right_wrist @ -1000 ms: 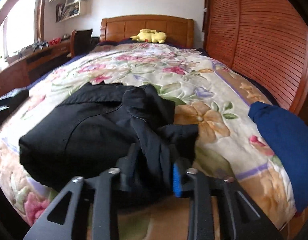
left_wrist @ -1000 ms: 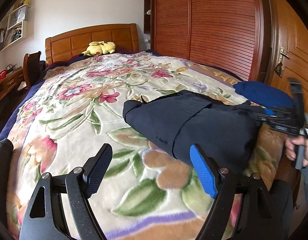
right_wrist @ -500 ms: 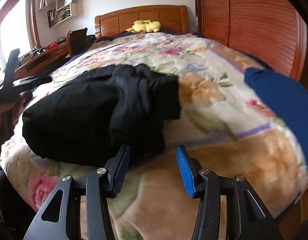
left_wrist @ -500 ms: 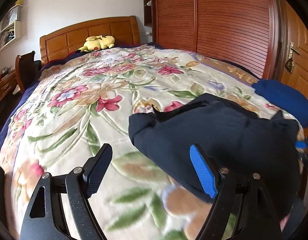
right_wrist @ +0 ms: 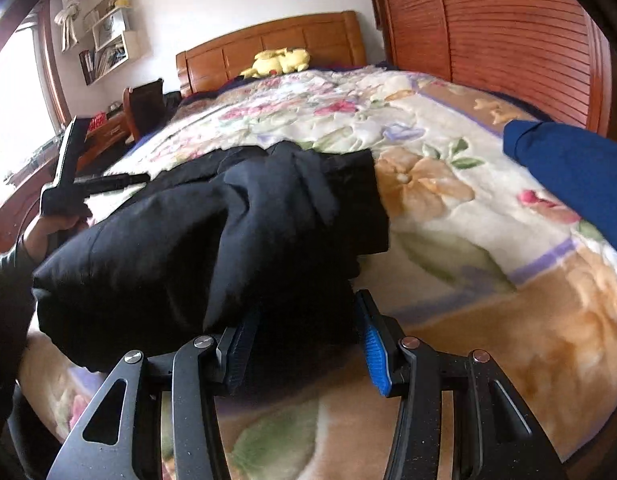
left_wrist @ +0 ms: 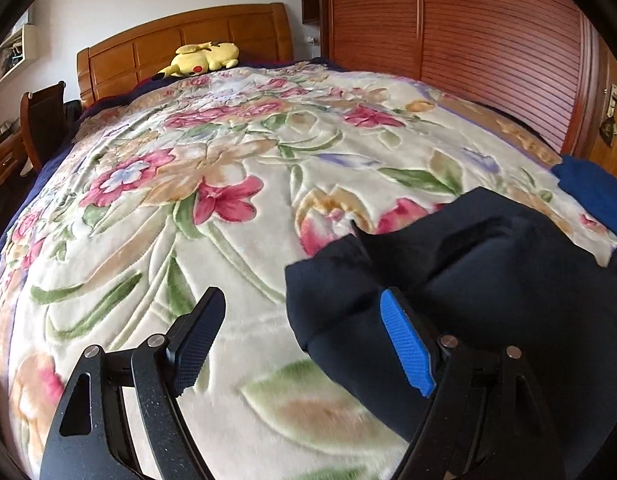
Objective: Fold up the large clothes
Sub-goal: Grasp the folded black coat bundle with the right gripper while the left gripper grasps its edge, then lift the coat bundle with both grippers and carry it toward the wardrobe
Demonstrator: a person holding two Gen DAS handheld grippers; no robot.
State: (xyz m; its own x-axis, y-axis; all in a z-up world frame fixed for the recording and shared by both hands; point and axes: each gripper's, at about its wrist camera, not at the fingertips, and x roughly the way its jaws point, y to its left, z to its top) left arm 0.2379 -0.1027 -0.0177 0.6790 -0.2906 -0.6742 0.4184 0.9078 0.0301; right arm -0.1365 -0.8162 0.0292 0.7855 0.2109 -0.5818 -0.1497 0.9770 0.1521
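A dark navy garment (left_wrist: 488, 280) lies folded in a thick bundle on the floral blanket (left_wrist: 228, 240) near the foot of the bed. My left gripper (left_wrist: 304, 340) is open just over the blanket, and the bundle's left corner reaches in between its fingers without being pressed. In the right wrist view the same garment (right_wrist: 228, 240) fills the middle. My right gripper (right_wrist: 304, 344) is low at its near edge, jaws opening, with a hanging fold between the pads. A hand (right_wrist: 56, 226) holds the left gripper at the bundle's far left.
A folded blue garment (right_wrist: 568, 176) lies at the right edge of the bed. A yellow plush toy (left_wrist: 204, 58) rests by the wooden headboard (left_wrist: 188, 44). Slatted wardrobe doors (left_wrist: 488, 60) run along the right side. A chair (right_wrist: 146, 100) and desk stand on the left.
My right gripper let go of the fold it pinched, widened and sank to the bundle's near edge. My left gripper swung right until the garment's corner sat between its fingers.
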